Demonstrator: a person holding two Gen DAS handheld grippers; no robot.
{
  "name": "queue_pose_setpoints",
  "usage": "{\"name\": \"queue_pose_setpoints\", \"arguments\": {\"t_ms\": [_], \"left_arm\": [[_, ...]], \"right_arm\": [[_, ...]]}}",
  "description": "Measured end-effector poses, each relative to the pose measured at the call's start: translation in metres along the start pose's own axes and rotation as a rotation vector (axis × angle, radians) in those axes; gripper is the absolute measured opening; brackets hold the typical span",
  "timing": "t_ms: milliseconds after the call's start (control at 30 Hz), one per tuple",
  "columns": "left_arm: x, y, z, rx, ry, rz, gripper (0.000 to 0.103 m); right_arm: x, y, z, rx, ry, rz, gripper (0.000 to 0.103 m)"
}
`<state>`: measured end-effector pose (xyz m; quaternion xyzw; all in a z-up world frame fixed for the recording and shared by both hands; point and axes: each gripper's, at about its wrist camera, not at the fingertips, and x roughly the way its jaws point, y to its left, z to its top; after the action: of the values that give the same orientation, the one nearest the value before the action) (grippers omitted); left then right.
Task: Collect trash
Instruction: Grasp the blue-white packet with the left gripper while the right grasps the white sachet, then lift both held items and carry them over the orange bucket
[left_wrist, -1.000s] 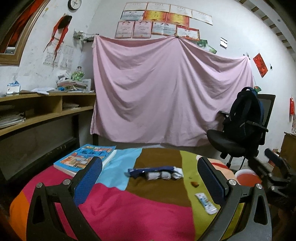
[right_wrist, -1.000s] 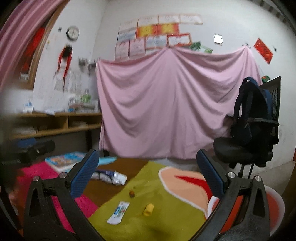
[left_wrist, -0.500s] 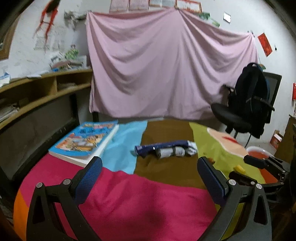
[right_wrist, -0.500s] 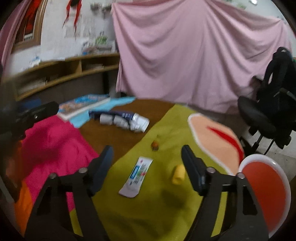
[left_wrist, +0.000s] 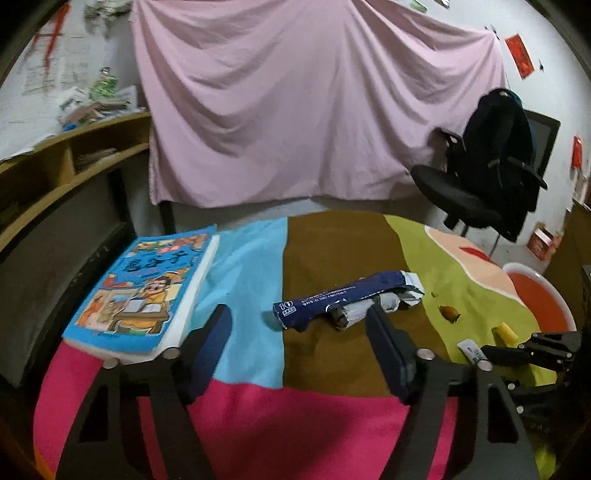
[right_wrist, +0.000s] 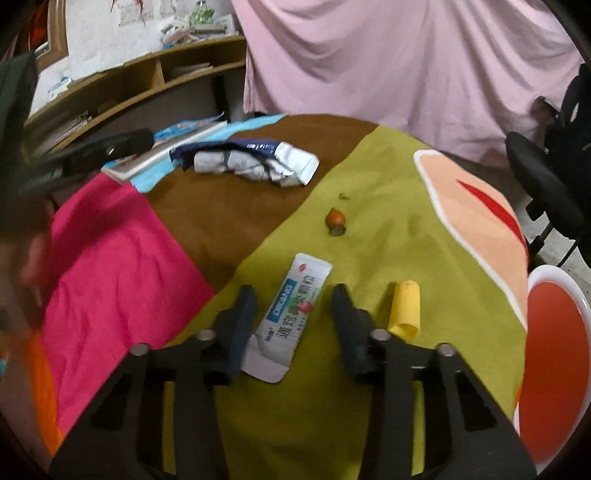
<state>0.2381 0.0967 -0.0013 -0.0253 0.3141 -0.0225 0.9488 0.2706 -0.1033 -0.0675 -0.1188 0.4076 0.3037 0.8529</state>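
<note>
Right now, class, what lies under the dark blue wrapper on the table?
Crumpled grey-white paper pokes out beneath the dark blue wrapper, both resting on the brown patch of the cloth. Whatever lies deeper under the wrapper is hidden.

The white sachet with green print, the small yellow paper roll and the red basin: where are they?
White sachet with green print (right_wrist: 295, 306): right wrist view, printed middle.
Small yellow paper roll (right_wrist: 405, 308): right wrist view, its side.
Red basin (right_wrist: 554, 354): right wrist view, red inside wall.

Book (left_wrist: 144, 291), pink sheet (left_wrist: 314, 110), office chair (left_wrist: 461, 199)
</note>
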Motion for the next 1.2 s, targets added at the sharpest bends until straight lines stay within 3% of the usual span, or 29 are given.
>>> {"name": "queue_pose_setpoints", "arguments": {"t_ms": [167,300,533,667,1000,1200], "left_arm": [[0.020,0.005,0.005,0.054,0.043,-0.042,0.056],[0.038,0.006,0.008,0.099,0.093,-0.070,0.047],[0.054,-0.002,0.012,0.212,0.116,-0.093,0.042],[0.058,-0.010,0.011,0.284,0.131,-0.084,0.029],[0.043,-0.023,0.007,0.253,0.124,-0.130,0.021],[0.021,-0.029,-0.001,0.128,0.098,-0.134,0.020]], "right_arm": [[0.004,-0.003,0.006,0.008,0.006,0.001,0.049],[0.009,-0.010,0.016,0.042,0.003,0.011,0.048],[0.016,-0.024,0.026,0.103,-0.007,0.043,0.048],[0.016,-0.022,0.026,0.108,-0.013,0.046,0.048],[0.007,-0.024,0.022,0.122,-0.064,0.042,0.048],[-0.014,-0.024,0.017,0.124,-0.146,0.030,0.048]]}}
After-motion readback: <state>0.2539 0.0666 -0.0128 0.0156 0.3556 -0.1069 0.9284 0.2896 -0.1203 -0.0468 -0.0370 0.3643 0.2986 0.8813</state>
